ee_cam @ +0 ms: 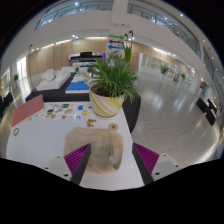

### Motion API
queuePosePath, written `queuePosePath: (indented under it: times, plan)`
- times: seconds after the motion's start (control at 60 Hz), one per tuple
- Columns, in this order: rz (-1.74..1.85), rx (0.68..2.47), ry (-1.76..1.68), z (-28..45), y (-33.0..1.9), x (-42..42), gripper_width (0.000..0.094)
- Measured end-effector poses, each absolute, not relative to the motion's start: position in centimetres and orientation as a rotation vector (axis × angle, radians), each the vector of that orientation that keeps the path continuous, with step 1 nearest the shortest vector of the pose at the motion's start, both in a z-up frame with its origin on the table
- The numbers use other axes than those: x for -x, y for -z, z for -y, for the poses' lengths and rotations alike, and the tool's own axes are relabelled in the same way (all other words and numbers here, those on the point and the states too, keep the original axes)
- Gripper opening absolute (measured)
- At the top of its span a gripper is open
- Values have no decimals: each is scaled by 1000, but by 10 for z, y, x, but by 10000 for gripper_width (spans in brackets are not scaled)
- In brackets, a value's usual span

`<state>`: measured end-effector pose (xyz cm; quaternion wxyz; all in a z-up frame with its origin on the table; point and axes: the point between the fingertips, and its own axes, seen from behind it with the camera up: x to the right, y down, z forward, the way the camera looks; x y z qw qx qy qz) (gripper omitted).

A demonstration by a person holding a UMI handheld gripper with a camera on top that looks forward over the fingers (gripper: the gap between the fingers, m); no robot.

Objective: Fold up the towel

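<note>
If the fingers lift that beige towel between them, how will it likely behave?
The towel lies bunched in soft folds on the white table between the open fingers, so it probably droops and unfolds when lifted. It looks light. Being cloth, it should drag and wrinkle rather than slide cleanly if pushed.

soft beige cloth towel point(100, 148), smooth white tabletop point(45, 135), glossy floor point(175, 120)

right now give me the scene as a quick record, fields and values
claw: open, pink pads showing
between fingers: beige towel, bunched on the white table, gaps at both sides
beyond towel: potted plant in a yellow pot, at the table's far edge
beside the plant: small items, too small to identify
fold: not yet made, towel crumpled
</note>
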<state>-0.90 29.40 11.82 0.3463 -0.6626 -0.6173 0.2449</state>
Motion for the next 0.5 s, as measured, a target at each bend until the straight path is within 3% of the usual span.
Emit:
queuePosePath:
  times: [0.267, 0.5]
  plan:
    - [1617, 1745, -593, -281, -222, -157, 855]
    - [1645, 1735, -642, -255, -243, -236, 849]
